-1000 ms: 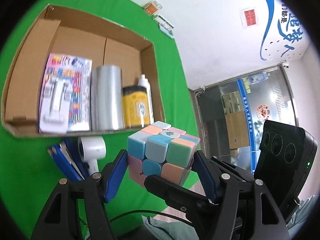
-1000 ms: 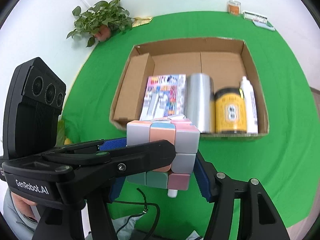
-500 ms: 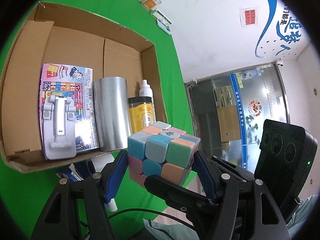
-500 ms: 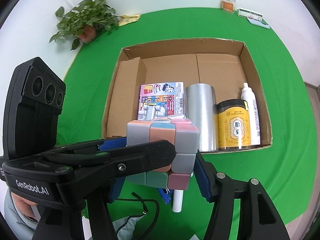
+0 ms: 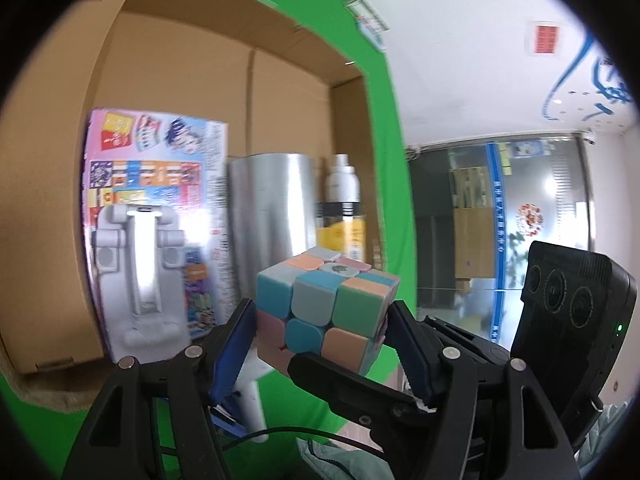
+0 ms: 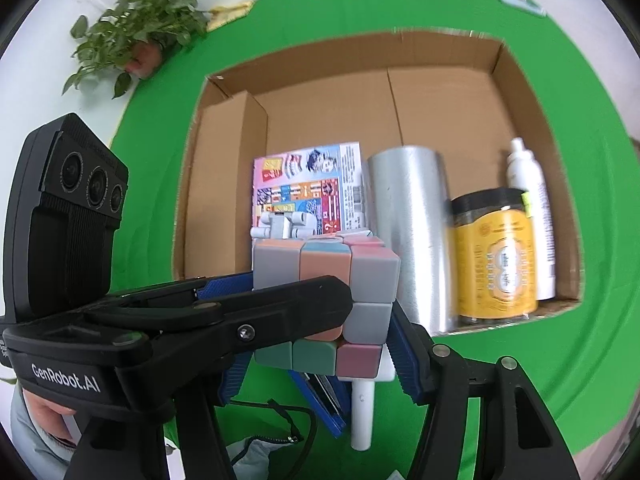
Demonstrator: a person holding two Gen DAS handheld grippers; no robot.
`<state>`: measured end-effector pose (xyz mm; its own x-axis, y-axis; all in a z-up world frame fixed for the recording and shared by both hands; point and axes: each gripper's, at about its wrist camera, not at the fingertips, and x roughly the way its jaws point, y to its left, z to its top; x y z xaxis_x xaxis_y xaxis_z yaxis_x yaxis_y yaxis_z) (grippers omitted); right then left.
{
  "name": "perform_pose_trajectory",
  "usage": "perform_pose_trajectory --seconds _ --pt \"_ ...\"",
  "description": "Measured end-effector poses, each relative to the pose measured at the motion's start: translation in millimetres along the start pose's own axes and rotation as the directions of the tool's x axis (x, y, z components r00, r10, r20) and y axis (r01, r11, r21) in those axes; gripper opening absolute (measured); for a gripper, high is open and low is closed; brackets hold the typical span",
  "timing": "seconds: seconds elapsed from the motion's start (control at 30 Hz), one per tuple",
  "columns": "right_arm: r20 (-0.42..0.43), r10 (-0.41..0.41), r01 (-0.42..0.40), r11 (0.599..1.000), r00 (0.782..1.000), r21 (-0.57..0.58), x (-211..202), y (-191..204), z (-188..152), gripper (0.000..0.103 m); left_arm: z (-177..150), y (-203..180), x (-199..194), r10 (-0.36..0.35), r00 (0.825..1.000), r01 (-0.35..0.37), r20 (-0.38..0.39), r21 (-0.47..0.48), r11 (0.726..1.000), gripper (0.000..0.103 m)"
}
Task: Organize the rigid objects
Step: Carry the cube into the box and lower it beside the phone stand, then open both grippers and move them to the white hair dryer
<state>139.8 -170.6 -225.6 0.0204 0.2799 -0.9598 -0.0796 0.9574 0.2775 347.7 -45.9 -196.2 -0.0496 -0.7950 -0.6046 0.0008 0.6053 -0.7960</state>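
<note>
A pastel puzzle cube (image 5: 324, 312) (image 6: 326, 276) is clamped by both grippers at once. In the left wrist view my left gripper (image 5: 320, 316) has its blue pads against the cube's two sides, and one finger of the right gripper crosses in front of the cube's lower part. In the right wrist view my right gripper (image 6: 320, 344) presses the cube from left and right, while the left gripper's black finger lies across its front. The cube hangs just above the near wall of an open cardboard box (image 5: 280, 60) (image 6: 440, 92).
The box holds a pink card pack with a grey stand (image 6: 308, 192), a silver cylinder (image 6: 412, 232), a yellow jar (image 6: 496, 264) and a white spray bottle (image 6: 528, 184). On the green cloth (image 6: 600, 240) before it lie a white handle (image 6: 362, 412) and blue tools (image 6: 320, 396). A potted plant (image 6: 136, 36) stands far left.
Both grippers, with the cube still clamped between them, have come down and closer to the box, which now fills much more of both views. The grip looks unchanged.
</note>
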Motion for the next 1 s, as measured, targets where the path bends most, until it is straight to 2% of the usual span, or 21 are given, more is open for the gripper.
perform_pose_trajectory --seconds 0.23,0.33,0.47,0.53,0.63,0.67,0.77,0.87,0.93,1.0 --pt "-0.089 0.038 -0.032 0.997 0.995 0.073 52 -20 6 0.057 9 31 27 0.038 0.997 -0.043 -0.07 -0.069 0.997 0.067" --pt "-0.13 0.053 -0.04 0.994 0.99 0.102 70 -25 5 0.057 10 36 34 0.078 0.992 -0.086 -0.099 -0.076 0.993 0.066" --pt "-0.134 0.04 -0.029 0.996 0.99 0.086 76 -21 4 0.058 9 34 29 0.152 0.983 -0.159 -0.105 -0.06 0.985 0.068" --pt "-0.108 0.029 -0.022 0.998 0.994 0.065 70 -17 2 0.06 7 30 20 0.176 0.981 -0.181 -0.087 -0.049 0.982 0.068" --pt "-0.042 0.043 -0.042 0.999 0.998 0.018 47 -8 -1 0.079 -4 22 -2 0.197 0.98 -0.198 -0.035 -0.03 0.98 0.068" --pt "-0.02 0.04 -0.04 0.999 0.999 0.0 40 -6 -2 0.082 -9 19 -12 0.205 0.979 -0.205 -0.012 -0.023 0.978 0.068" --pt "0.07 0.019 -0.013 0.997 0.997 -0.082 14 2 -15 0.088 -26 12 -37 0.208 0.976 -0.207 0.062 -0.017 0.978 0.071" --pt "0.162 0.0 0.021 0.992 0.987 -0.125 -7 5 -28 0.096 -45 11 -60 0.24 0.962 -0.24 0.129 -0.012 0.971 0.071" --pt "0.19 0.005 0.02 0.991 0.982 -0.129 -16 3 -35 0.098 -58 14 -70 0.261 0.952 -0.26 0.161 -0.023 0.965 0.071" --pt "0.169 0.024 -0.001 0.991 0.985 -0.134 -19 -4 -45 0.098 -67 20 -73 0.264 0.95 -0.259 0.168 -0.048 0.965 0.071"
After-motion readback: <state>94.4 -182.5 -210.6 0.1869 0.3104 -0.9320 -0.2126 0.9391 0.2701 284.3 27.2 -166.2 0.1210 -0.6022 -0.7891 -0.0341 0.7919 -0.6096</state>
